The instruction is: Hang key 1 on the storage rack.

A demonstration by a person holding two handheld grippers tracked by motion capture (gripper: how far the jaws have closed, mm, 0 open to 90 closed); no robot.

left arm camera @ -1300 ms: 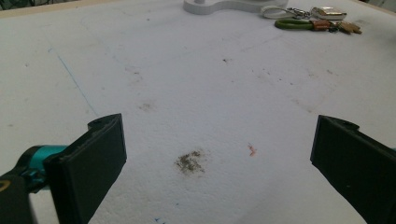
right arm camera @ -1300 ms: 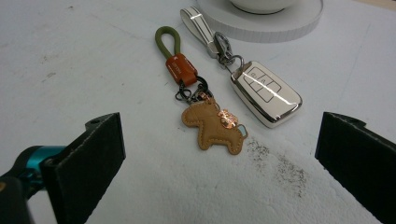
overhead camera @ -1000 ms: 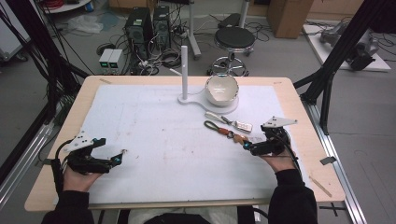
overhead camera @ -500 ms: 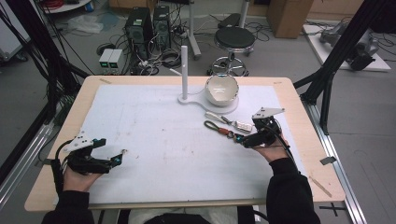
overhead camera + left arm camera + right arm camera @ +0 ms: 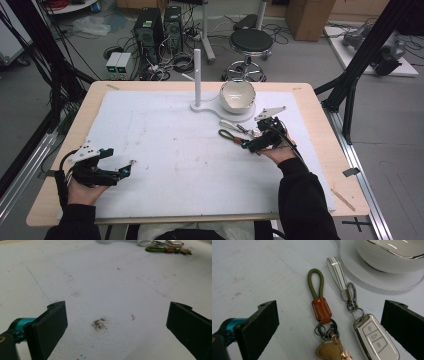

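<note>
Green cord-loop keyring with a tan leather tab (image 5: 320, 305) lies on the scuffed white foam mat (image 5: 170, 145) between the spread jaws of the right gripper (image 5: 248, 145), beside a white-strapped car key fob (image 5: 375, 338). Left gripper (image 5: 127, 171) rests spread over bare mat; computer towers (image 5: 159, 30) and a black stool (image 5: 249, 42) stand on the grey floor beyond.

One camera sits high up over the person's side of the table (image 5: 320, 150). It looks forward and down, so the whole white table top and the floor behind it are in the picture.

One camera rides on the left gripper (image 5: 125, 171). It is low, close to the table, and looks across the white top. Far away at its top edge it sees the green key loop (image 5: 155, 249).

One camera rides on the right gripper (image 5: 251, 145). It looks down from very near at the green key loop (image 5: 315, 282), the car key (image 5: 375, 338) and the white bowl (image 5: 392, 252). The high camera sees these too, small and far off.
</note>
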